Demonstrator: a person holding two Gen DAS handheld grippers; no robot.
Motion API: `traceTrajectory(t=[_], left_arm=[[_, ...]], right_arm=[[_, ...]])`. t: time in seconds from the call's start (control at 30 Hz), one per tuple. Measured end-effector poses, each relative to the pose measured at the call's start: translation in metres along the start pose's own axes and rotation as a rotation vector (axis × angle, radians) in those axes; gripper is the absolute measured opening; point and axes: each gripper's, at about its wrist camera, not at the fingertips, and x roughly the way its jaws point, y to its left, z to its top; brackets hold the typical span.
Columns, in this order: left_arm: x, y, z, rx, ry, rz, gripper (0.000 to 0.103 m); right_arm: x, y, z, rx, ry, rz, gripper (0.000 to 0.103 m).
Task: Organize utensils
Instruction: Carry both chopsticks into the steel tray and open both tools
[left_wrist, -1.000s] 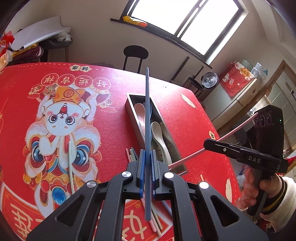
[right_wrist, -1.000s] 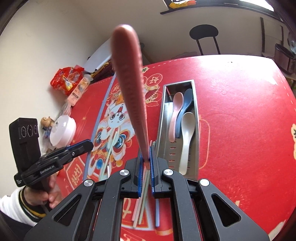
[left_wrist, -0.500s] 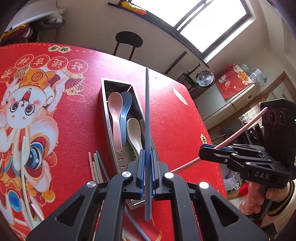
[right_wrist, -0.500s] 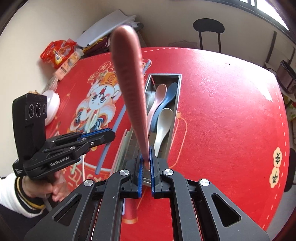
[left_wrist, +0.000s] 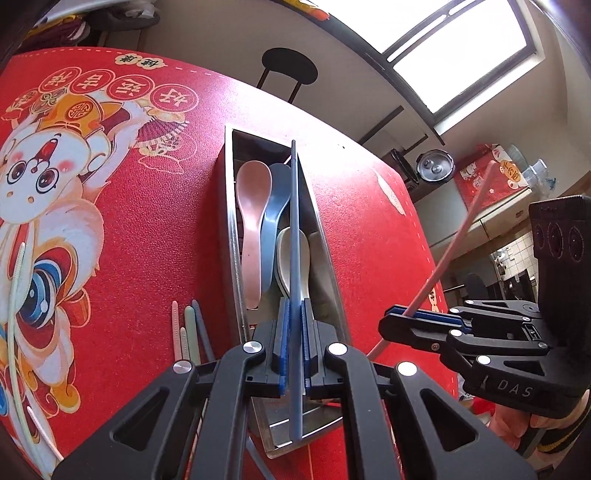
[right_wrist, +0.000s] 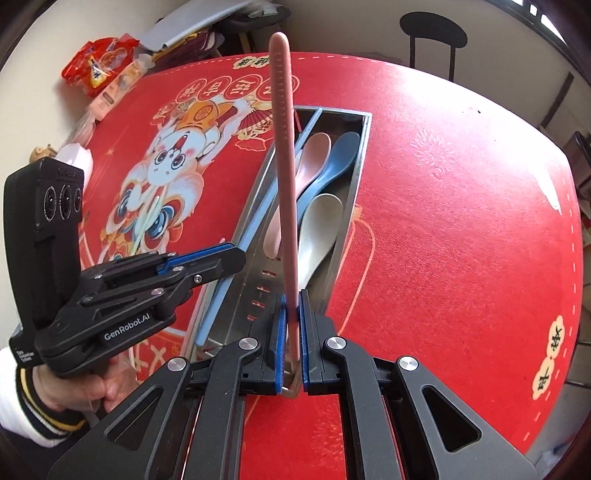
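We see the left gripper (left_wrist: 293, 343) clamped on a slim blue plastic chopstick (left_wrist: 294, 236), held over the long stainless steel utensil tray (left_wrist: 229, 229) on the red printed tabletop (left_wrist: 147, 221). The right gripper (right_wrist: 291, 328) pinches a pink ridged plastic chopstick (right_wrist: 284, 166) above the same tray, where pink, blue and cream spoons (right_wrist: 319, 225) lie.

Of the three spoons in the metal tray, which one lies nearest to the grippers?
The cream-white plastic spoon. Its bowl lies at the near part of the long metal tray, while the bowls of the pink spoon and the dark blue spoon lie toward the far end.
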Motion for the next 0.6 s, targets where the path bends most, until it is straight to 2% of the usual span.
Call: traceTrajectory(t=[0.37,0.6], left_arm=[[0.011,0.003,-0.003,0.001,0.026,0.043,0.006],[0.012,0.001,-0.004,0.004,0.038,0.044,0.006]], right_arm=[[0.022,-0.011,0.008,0.127,-0.052,-0.018,0.006],[0.033,-0.015,0.009,0.180,-0.046,-0.042,0.008]])
